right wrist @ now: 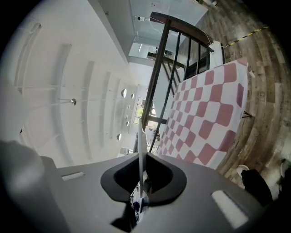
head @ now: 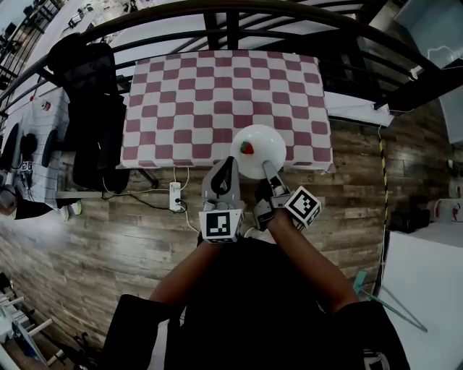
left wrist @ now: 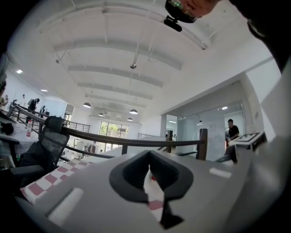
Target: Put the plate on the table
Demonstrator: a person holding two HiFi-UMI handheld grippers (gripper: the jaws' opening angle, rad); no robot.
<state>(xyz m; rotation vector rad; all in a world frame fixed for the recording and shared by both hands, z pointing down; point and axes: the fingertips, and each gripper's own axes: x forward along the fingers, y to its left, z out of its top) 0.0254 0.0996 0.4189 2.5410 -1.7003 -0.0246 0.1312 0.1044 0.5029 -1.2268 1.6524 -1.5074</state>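
A white plate (head: 260, 150) carrying a small red strawberry (head: 247, 148) sits over the near edge of the table (head: 217, 94), which has a red and white check cloth. My right gripper (head: 266, 169) is shut on the plate's near rim. In the right gripper view the plate (right wrist: 141, 150) shows edge-on as a thin white line between the jaws of my right gripper (right wrist: 142, 184), with the check cloth (right wrist: 204, 109) beyond. My left gripper (head: 228, 166) is just left of the plate, its tip beside the rim. In its own view, the left gripper (left wrist: 153, 182) has its jaws together with nothing gripped.
A black office chair (head: 90, 108) draped with dark clothing stands left of the table. A white power strip (head: 175, 196) and cable lie on the wooden floor below the table's near edge. A dark railing (head: 231, 14) runs behind the table. Yellow-black tape (head: 382, 166) marks the floor on the right.
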